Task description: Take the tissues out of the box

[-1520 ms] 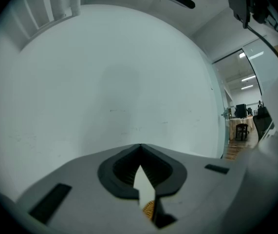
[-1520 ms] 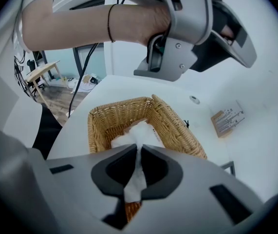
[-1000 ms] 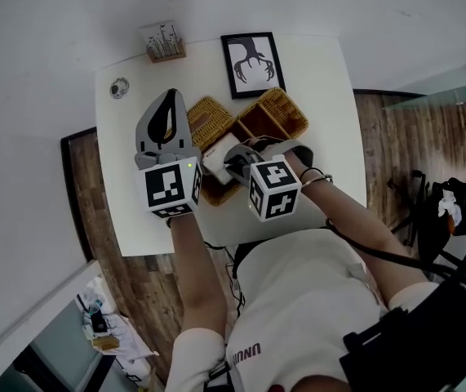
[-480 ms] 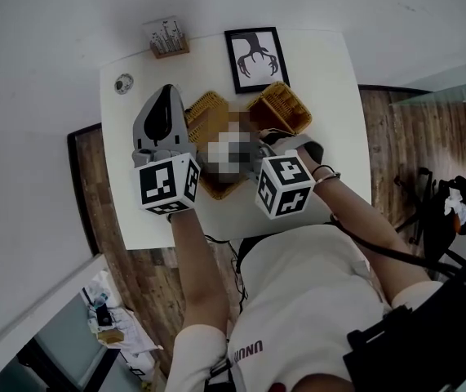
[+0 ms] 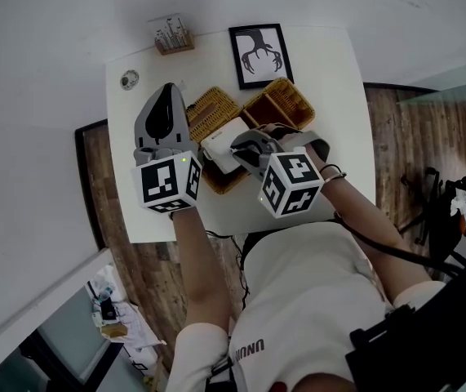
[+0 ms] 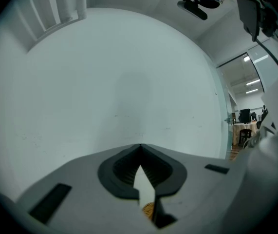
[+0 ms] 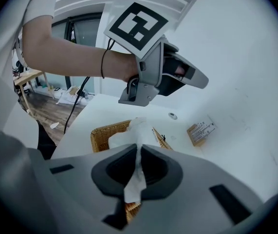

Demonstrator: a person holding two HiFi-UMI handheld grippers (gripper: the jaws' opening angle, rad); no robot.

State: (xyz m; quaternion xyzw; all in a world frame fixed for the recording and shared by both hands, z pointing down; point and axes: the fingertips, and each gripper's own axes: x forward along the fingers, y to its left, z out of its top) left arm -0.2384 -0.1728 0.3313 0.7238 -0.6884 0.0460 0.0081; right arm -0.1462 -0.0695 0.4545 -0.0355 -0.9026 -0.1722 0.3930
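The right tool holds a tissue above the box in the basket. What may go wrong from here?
1. The right tool pinches only a thin strip of the tissue, so it may tear.
2. The left tool hangs in the air, shut and empty, apart from the box in the wicker basket; nothing holds the box down, so it may lift with the tissue.

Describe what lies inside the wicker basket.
A white tissue box sits in the basket, one tissue rising from it, pinched in the right tool. Whatever remains inside the box is hidden.
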